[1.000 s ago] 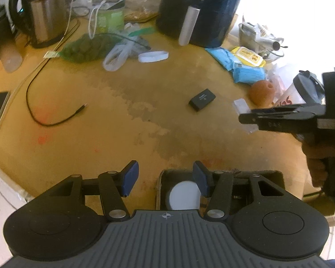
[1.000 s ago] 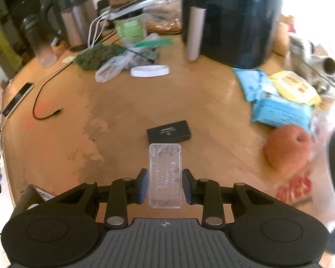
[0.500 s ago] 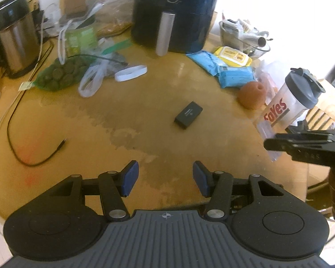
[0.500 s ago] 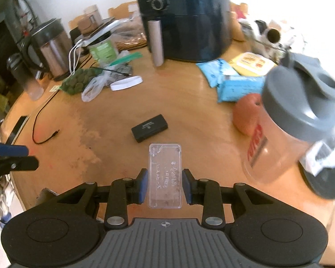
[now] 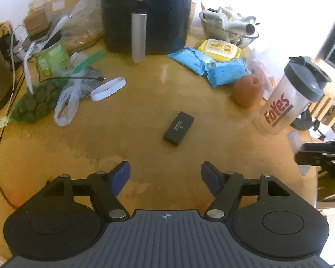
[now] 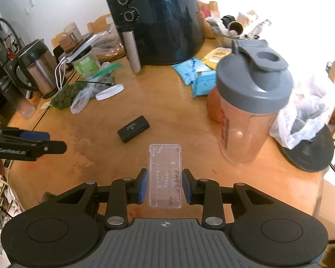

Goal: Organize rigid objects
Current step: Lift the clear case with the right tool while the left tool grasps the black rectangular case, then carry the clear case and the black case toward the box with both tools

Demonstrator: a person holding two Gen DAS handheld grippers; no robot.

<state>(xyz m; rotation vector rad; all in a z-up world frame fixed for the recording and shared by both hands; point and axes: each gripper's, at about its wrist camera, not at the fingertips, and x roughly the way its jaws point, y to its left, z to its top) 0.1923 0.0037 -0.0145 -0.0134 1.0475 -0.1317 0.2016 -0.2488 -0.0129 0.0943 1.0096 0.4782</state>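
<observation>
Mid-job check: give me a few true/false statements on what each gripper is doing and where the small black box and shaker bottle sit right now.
1. The right gripper is clamped on a clear plastic case. True.
2. The left gripper holds the small black box. False: its jaws are open and empty; the box lies on the table.
3. The shaker bottle lies on its side. False: it stands upright, lid on.
4. The black box lies ahead of both grippers. True.

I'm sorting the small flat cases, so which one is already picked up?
The clear plastic case, clamped between the right gripper fingers. The black case lies untouched on the table.
</observation>
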